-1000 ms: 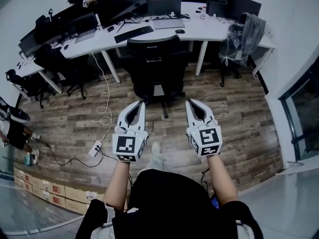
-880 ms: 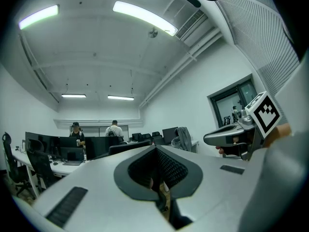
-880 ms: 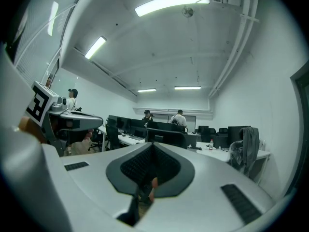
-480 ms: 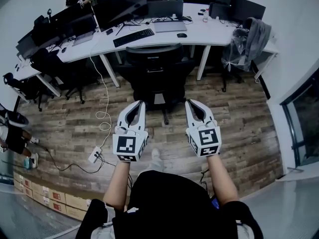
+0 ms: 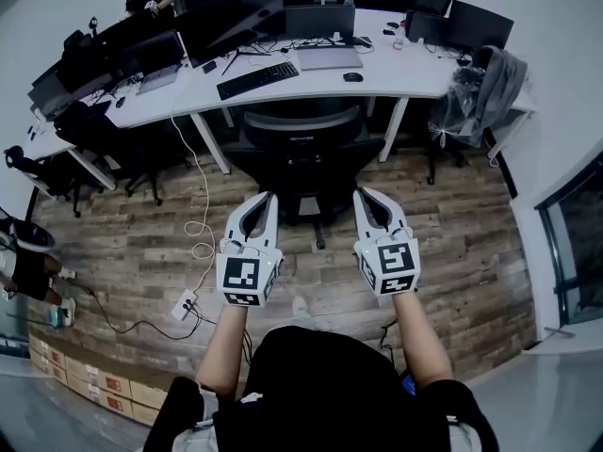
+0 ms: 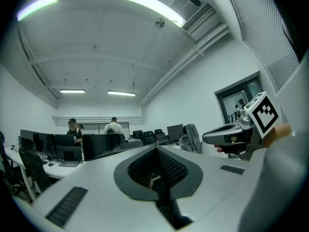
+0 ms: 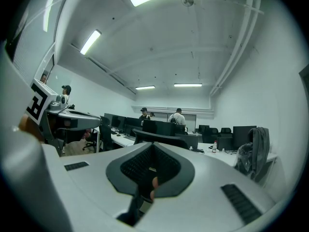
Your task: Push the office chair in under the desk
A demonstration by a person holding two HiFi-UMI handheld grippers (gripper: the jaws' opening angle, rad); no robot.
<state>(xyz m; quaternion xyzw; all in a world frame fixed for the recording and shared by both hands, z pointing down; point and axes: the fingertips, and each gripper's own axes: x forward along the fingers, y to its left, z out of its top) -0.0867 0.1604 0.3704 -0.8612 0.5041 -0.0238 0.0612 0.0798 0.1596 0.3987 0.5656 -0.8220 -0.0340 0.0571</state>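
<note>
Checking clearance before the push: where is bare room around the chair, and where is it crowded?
Bare floor lies right of the office chair, up to the jacket-draped chair. The desk is bare right of the mouse. Left is crowded: white cable, power strip.

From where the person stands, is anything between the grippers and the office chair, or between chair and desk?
Nothing visible does. Only floor lies between the left gripper, the right gripper and the office chair, which faces the gap under the desk. A white cable lies off to its left.
</note>
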